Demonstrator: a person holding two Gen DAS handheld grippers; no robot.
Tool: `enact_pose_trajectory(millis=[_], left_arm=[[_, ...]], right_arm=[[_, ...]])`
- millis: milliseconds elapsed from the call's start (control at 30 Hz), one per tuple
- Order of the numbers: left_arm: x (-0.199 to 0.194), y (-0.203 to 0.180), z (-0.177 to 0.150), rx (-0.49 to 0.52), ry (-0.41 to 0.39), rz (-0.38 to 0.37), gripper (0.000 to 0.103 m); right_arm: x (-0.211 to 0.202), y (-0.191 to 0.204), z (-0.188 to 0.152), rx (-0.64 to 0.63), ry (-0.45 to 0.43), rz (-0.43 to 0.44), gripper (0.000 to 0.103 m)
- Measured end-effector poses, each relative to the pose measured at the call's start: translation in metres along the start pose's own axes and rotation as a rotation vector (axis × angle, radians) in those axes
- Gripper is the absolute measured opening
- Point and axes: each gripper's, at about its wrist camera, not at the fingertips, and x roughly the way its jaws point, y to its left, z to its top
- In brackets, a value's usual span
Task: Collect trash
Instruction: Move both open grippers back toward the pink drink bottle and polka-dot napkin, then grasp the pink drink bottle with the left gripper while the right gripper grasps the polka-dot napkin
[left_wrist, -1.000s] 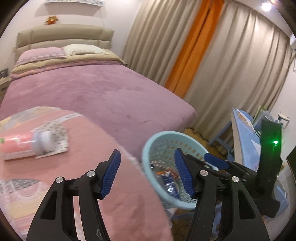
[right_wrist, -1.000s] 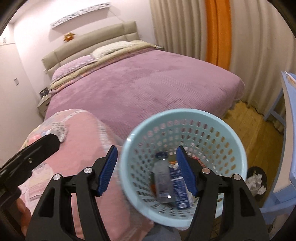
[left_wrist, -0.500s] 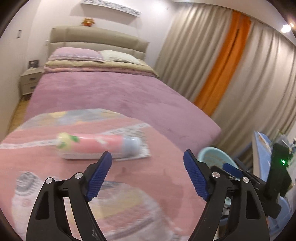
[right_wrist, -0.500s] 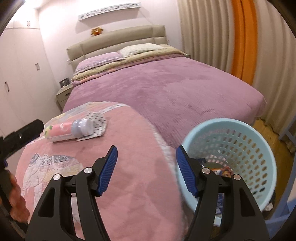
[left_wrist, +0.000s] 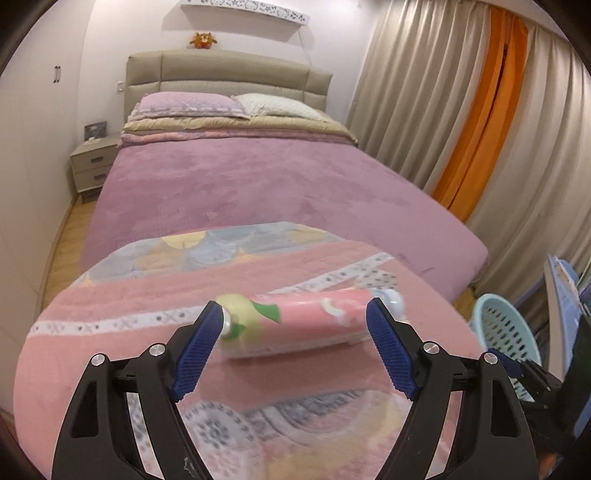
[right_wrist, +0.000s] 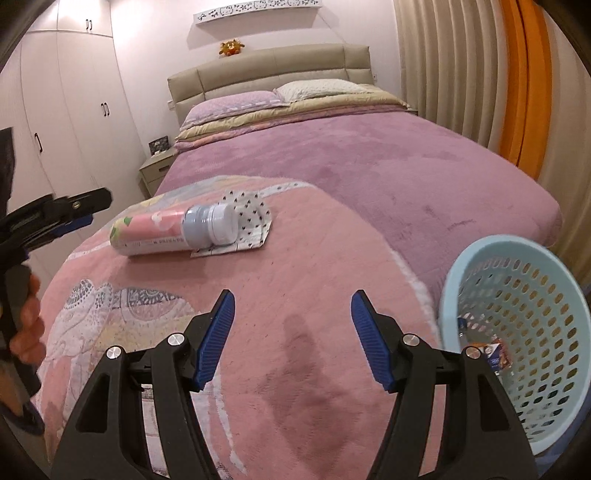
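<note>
The left hand-held gripper (left_wrist: 293, 345) hangs with its fingers wide apart and empty, the pink bottle (left_wrist: 295, 323) lying crosswise just ahead, spanning the gap between the blue pads (left_wrist: 194, 350). The bottle rests on its side on the pink quilt (right_wrist: 295, 295), cap end on a spotted wrapper (right_wrist: 251, 218). To grip well, I judge the gripper should turn so the pads close across the bottle's narrow body, not along its length, then come down over the middle; a round bottle on soft cloth may roll. Further right, the right hand-held gripper (right_wrist: 291, 334) also stands apart and empty over bare quilt. To its right sits the blue basket (right_wrist: 517, 258), already holding scraps.
</note>
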Motion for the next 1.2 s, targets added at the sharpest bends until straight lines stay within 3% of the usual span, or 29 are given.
enact_pose_trajectory(millis=[233, 433, 567, 733, 833, 1067, 1200], left_arm=[[0.027, 0.030, 0.011, -0.064, 0.031, -0.037, 0.078], [0.045, 0.028, 0.018, 0.008, 0.087, -0.051, 0.078], [0.052, 0.035, 0.008, -0.025, 0.166, -0.137, 0.077], [0.033, 0.030, -0.014, -0.012, 0.222, -0.223, 0.077], [0.020, 0.014, -0.024, 0.049, 0.253, -0.268, 0.077], [0.021, -0.032, -0.030, 0.211, 0.275, -0.247, 0.077], [0.041, -0.060, -0.032, 0.333, 0.298, -0.160, 0.077]], right_arm=[[0.000, 0.013, -0.007, -0.069, -0.012, -0.024, 0.062], [0.003, 0.014, -0.007, -0.087, -0.015, 0.007, 0.062], [0.002, 0.002, -0.004, -0.039, -0.011, 0.050, 0.062], [0.001, 0.000, -0.004, -0.026, -0.017, 0.076, 0.062], [0.000, 0.004, -0.004, -0.037, -0.018, 0.070, 0.062], [-0.001, -0.001, -0.004, -0.003, -0.018, 0.073, 0.066], [-0.001, -0.009, -0.002, 0.035, -0.009, 0.078, 0.066]])
